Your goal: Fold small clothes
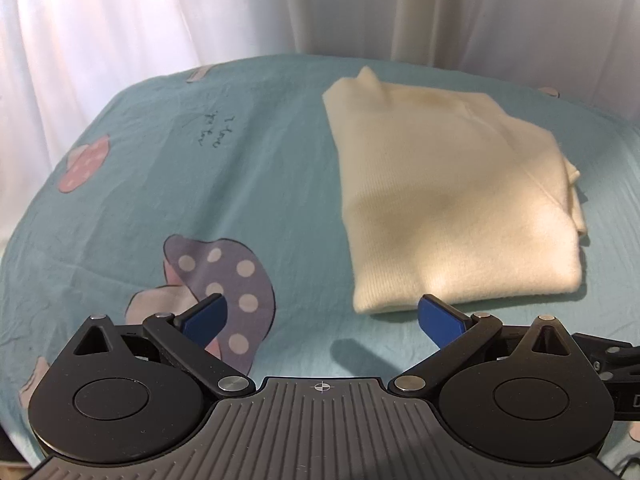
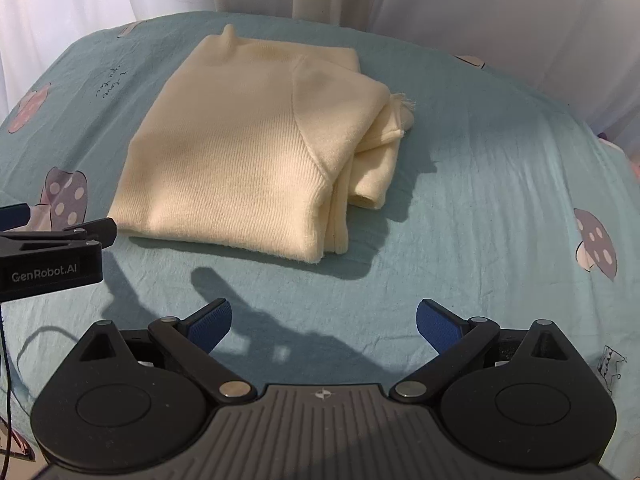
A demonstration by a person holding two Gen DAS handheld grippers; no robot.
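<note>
Left gripper [image 1: 322, 314] agape, right gripper [image 2: 324, 320] agape, both tilted down

Can't read the tiny handwriting [image 1: 214, 133] printed on the bedsheet [image 1: 260, 184], and my left gripper [image 2: 48, 248] is cut off at the right-wrist view's edge.

1. Bed sheet [image 1: 248, 184] – teal, wrinkled, printed with spotted mushrooms [image 1: 224, 280] and small handwritten script [image 1: 214, 130].
2. Curtain [image 1: 120, 16] – white, pleated, hanging behind the bed's far edge.
3. Light – bright through the curtain; hard shadows on the sheet.
</note>
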